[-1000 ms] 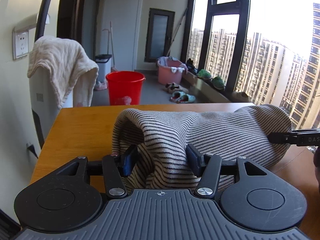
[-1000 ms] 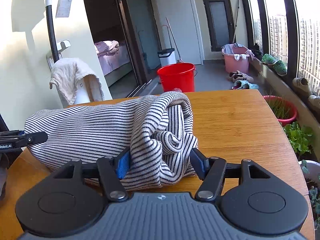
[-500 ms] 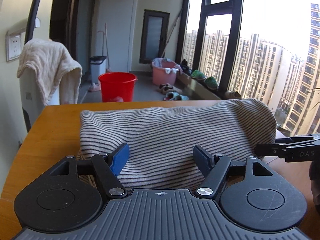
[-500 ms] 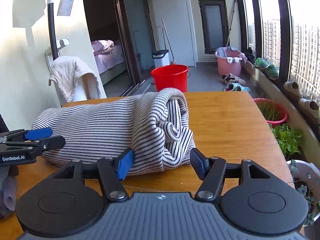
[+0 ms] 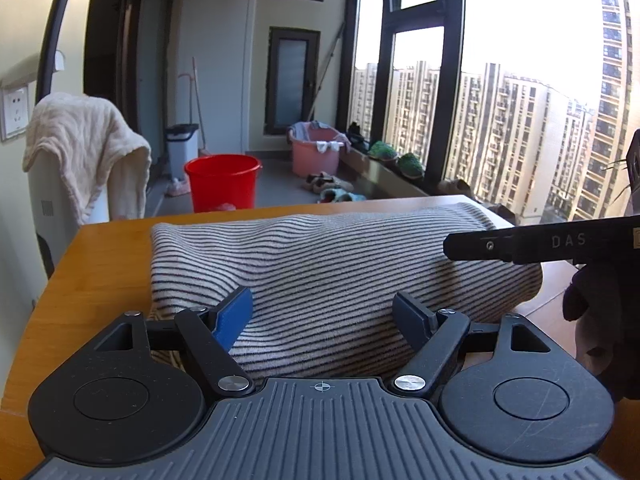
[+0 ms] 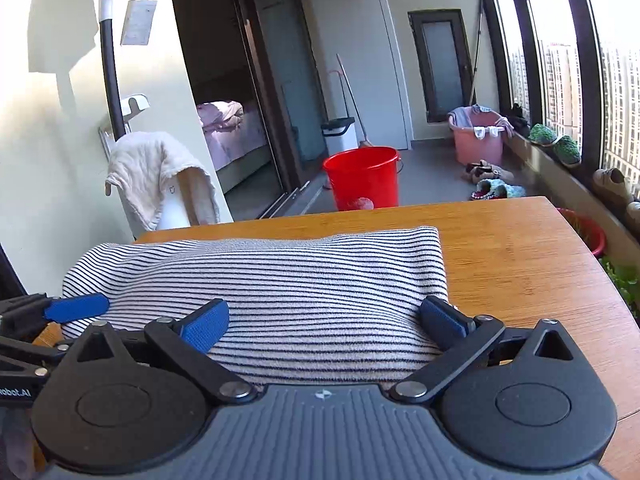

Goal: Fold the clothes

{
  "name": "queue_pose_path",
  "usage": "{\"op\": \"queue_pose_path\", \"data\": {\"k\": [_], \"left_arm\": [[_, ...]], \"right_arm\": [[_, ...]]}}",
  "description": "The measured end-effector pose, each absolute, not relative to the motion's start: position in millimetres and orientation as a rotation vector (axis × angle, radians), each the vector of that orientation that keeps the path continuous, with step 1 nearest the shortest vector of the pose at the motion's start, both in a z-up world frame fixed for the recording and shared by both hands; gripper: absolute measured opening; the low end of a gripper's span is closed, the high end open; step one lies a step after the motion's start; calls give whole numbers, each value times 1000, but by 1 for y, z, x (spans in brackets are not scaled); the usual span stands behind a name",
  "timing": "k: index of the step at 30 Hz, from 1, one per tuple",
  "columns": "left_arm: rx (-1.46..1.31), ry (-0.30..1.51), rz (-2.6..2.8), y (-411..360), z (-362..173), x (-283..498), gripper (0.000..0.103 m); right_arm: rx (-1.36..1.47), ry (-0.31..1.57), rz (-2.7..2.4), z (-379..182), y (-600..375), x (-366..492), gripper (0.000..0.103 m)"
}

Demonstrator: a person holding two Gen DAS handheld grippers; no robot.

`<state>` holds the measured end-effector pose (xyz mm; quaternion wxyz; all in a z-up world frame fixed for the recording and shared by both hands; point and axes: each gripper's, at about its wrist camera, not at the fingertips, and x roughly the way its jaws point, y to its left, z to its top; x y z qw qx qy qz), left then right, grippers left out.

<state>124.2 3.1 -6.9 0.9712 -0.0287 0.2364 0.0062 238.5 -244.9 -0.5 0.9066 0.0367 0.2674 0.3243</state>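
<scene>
The striped garment's (image 5: 328,264) near edge is hidden behind each tool's body.

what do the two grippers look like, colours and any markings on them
Both are black plastic with a ribbed grey body, two round discs, silver screws and a small crosshair mark. The left gripper has blue pads on its fingers. The right gripper looks the same; seen from the side its finger reads "DAS".

Left hand-held gripper (image 5: 324,314) opening over the striped garment (image 5: 320,264) (folded) on wooden table (image 5: 100,264)
</scene>
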Motion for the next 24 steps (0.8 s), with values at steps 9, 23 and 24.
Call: {"op": "queue_pose_path", "data": {"k": [9,23,24], "left_arm": [[-41,426,43,-7,-12,117,88],[-54,586,239,-40,-17,46,103],[-64,629,255,-36,-17,51,103]], "right_arm": [[43,514,463,-3,-249,197,103],[-99,736,345,-19,-250,126,103],[-128,739,349,-19,-246,124,103]]}}
